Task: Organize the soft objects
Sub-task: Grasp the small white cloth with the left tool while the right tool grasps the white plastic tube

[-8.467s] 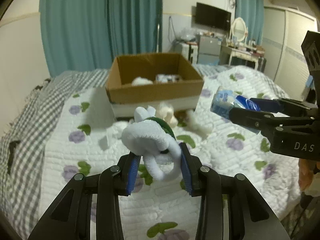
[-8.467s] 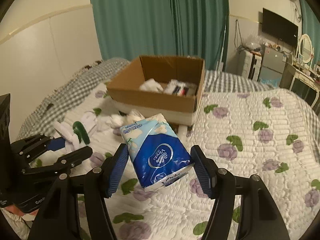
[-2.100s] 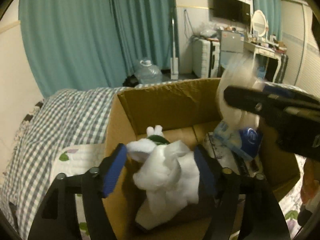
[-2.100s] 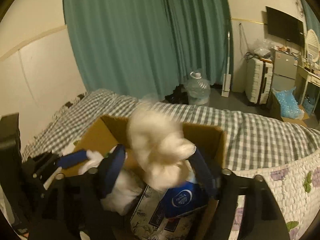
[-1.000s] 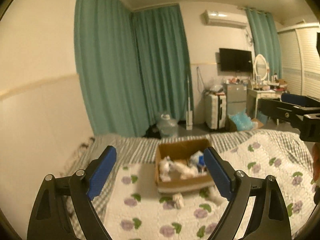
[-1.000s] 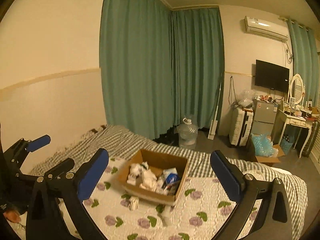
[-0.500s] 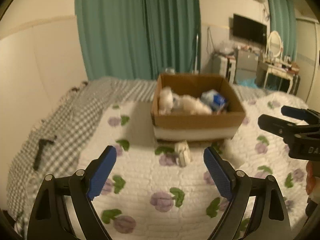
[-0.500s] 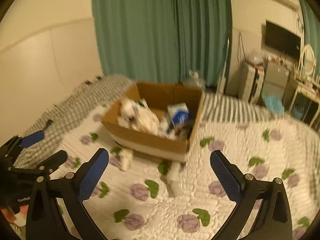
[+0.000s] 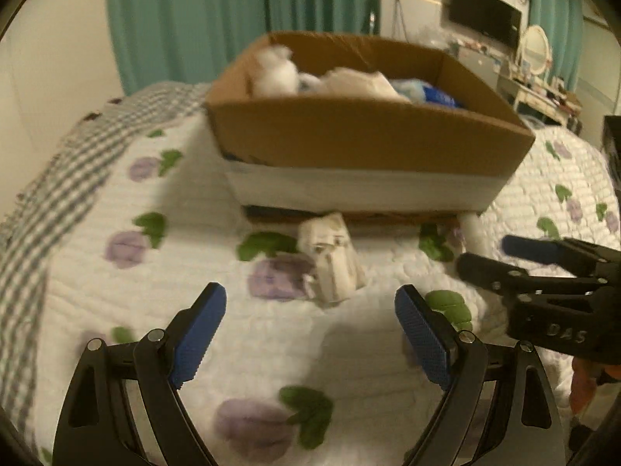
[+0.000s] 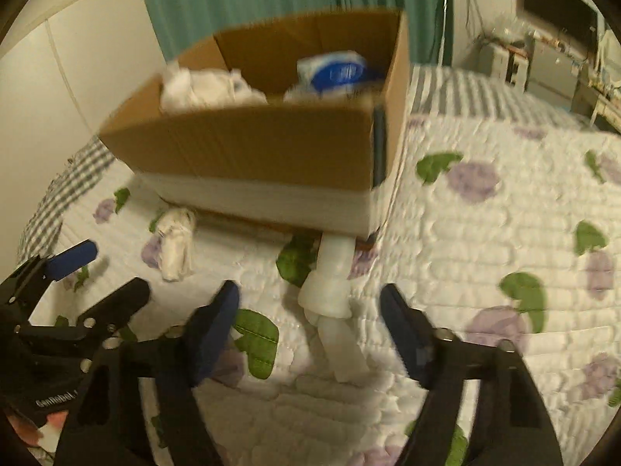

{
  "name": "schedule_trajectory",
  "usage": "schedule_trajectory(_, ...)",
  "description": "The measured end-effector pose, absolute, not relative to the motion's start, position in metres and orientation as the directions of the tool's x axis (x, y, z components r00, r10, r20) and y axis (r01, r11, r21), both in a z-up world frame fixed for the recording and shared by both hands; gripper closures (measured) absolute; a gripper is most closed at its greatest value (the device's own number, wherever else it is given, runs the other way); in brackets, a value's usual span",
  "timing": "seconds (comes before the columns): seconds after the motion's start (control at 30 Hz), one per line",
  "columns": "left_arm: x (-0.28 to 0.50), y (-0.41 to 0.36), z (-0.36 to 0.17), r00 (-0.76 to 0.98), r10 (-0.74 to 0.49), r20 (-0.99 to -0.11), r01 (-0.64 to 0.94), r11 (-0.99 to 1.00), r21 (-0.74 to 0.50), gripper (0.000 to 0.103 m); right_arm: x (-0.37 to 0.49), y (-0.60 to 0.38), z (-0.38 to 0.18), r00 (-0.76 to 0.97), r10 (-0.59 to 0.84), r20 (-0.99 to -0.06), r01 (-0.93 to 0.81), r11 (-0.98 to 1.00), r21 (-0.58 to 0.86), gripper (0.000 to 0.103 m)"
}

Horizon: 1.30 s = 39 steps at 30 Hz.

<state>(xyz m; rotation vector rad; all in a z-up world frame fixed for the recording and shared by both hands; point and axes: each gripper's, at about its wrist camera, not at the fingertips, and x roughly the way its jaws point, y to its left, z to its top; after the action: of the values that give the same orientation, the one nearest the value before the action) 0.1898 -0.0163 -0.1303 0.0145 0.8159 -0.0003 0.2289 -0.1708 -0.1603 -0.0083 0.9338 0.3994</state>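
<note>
Now, at the left, the left claw [image 9: 310, 334] hangs wide open and empty over the quilted bed [image 9: 128, 178]. Straight ahead of its gap lies a small white plush [image 9: 332, 260], just in front of the cardboard box [image 9: 365, 143]; its long axis runs roughly away from the claw, toward the box. Further right, the right claw [image 10: 310, 326] is likewise spread and empty, with a pale rolled soft item [image 10: 332, 283] lying between and just beyond its pads [image 10: 211, 330], one end against the box's base. That roll also points lengthwise along the claw's approach, so each claw likely closes across its own item's narrow width. Plush toys [image 10: 205, 87] and a blue tissue pack [image 10: 337, 73] already sit inside the box.
</note>
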Motion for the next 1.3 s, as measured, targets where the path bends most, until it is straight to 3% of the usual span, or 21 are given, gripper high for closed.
schedule_trajectory(0.03, 0.194, -0.019, -0.133, 0.681, -0.003, -0.732, 0.017, 1.0, 0.011, 0.013, 0.233, -0.17, -0.165, 0.511, 0.334, -0.792, -0.339, 0.925, 0.171, 0.047)
schedule_trajectory(0.07, 0.197, -0.022, -0.137, 0.676, -0.017, -0.737, 0.035, 0.999, 0.009, 0.013, 0.235, -0.17, -0.169, 0.5, 0.337, -0.798, -0.339, 0.924, 0.178, 0.058)
schedule_trajectory(0.2, 0.209, -0.027, -0.146, 0.66, -0.05, -0.749, 0.076, 0.997, 0.0, 0.015, 0.239, -0.172, -0.173, 0.501, 0.323, -0.803, -0.323, 0.93, 0.173, 0.072)
schedule_trajectory(0.37, 0.229, -0.024, -0.154, 0.648, -0.087, -0.757, 0.082, 0.996, -0.044, 0.019, 0.24, -0.176, -0.171, 0.505, 0.327, -0.799, -0.317, 0.931, 0.18, 0.073)
schedule_trajectory(0.43, 0.236, -0.02, -0.157, 0.643, -0.101, -0.759, 0.067, 0.995, -0.076, 0.045, 0.241, -0.174, -0.171, 0.506, 0.326, -0.799, -0.318, 0.931, 0.178, 0.073)
schedule_trajectory(0.53, 0.239, -0.022, -0.16, 0.639, -0.099, -0.763, 0.085, 0.995, -0.058, 0.067, 0.241, -0.176, -0.172, 0.506, 0.335, -0.795, -0.314, 0.93, 0.192, 0.073)
schedule_trajectory(0.6, 0.235, -0.022, -0.159, 0.638, -0.115, -0.762, 0.1, 0.993, -0.066, 0.074, 0.239, -0.178, -0.172, 0.508, 0.343, -0.79, -0.309, 0.929, 0.204, 0.074)
schedule_trajectory(0.93, 0.192, -0.018, -0.141, 0.619, -0.128, -0.775, 0.107, 0.991, -0.079, 0.078, 0.211, -0.186, -0.155, 0.536, 0.35, -0.768, -0.313, 0.928, 0.204, 0.075)
schedule_trajectory(1.3, 0.149, -0.019, -0.088, 0.684, -0.13, -0.717, 0.122, 0.99, -0.063, 0.078, 0.152, -0.186, -0.094, 0.611, 0.353, -0.708, -0.331, 0.927, 0.176, 0.075)
